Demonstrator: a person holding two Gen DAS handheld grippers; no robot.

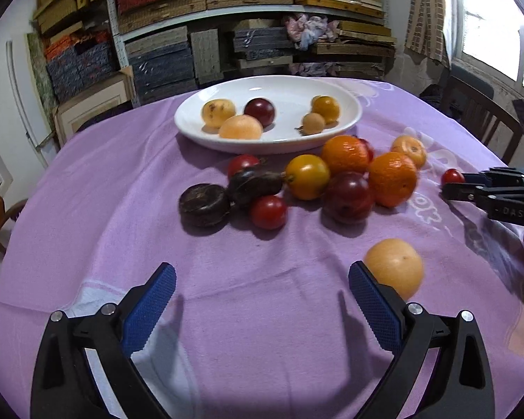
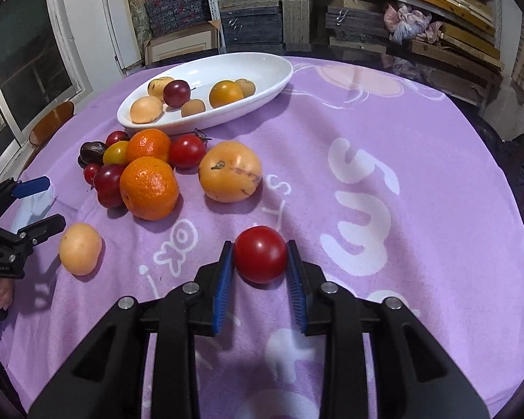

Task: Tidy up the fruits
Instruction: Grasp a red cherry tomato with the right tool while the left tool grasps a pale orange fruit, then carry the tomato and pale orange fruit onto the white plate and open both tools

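Note:
My right gripper (image 2: pixel 260 248) is shut on a small red tomato (image 2: pixel 260 254), held just above the purple cloth; it also shows in the left wrist view (image 1: pixel 452 176). My left gripper (image 1: pixel 262 276) is open and empty, low over the cloth, with a pale orange fruit (image 1: pixel 396 266) touching the outside of its right finger. A white oval plate (image 1: pixel 349 122) at the back holds several fruits. A pile of oranges (image 1: pixel 393 178), plums, tomatoes and dark fruits (image 1: pixel 204 204) lies on the cloth in front of the plate.
A large yellow-orange fruit (image 2: pixel 230 171) lies apart from the pile in the right wrist view. Purple tablecloth (image 2: pixel 436 174) covers a round table. Wooden chairs (image 1: pixel 478 115) stand at the table's edges. Shelves of stacked boxes (image 1: pixel 248 17) fill the back wall.

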